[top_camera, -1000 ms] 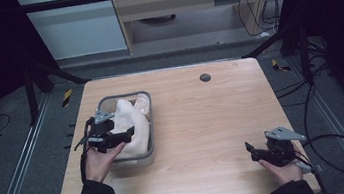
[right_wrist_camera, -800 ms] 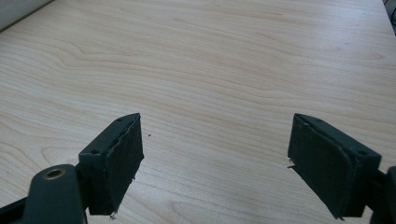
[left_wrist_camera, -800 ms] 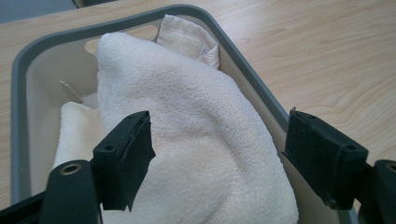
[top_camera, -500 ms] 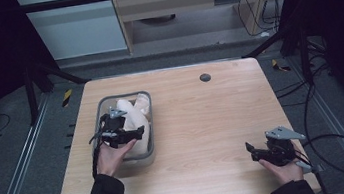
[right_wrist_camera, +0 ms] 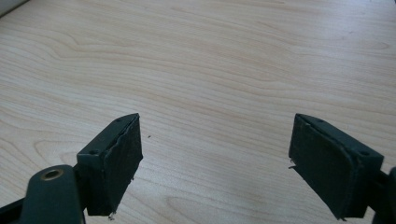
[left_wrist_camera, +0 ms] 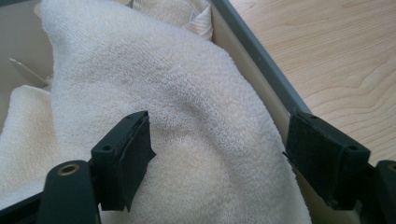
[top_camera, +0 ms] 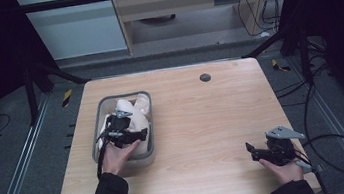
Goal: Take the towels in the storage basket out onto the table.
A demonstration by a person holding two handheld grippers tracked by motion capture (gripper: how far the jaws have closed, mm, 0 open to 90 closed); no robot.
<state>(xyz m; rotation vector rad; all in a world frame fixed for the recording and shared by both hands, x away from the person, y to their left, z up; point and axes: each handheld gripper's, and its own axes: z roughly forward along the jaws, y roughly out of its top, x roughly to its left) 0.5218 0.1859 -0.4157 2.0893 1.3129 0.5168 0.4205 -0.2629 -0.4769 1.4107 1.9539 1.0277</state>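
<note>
My left gripper (left_wrist_camera: pixel 217 154): jaws wide, straddling cream terry towel (left_wrist_camera: pixel 187 121) in grey plastic bin (top_camera: pixel 150 150); nothing gripped yet. My right gripper (right_wrist_camera: pixel 215 163): wide, empty.

Nubby cream terry cloth towel (left_wrist_camera: pixel 187 121), smooth grey plastic bin (top_camera: pixel 99 115), matt wood-grain table (top_camera: pixel 203 123).

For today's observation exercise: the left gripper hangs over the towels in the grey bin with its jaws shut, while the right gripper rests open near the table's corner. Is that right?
Not quite. The left gripper has its jaws open, spread wide over the cream towel in the grey bin, as the left gripper view shows. The right gripper does rest open near the table's corner.
</note>
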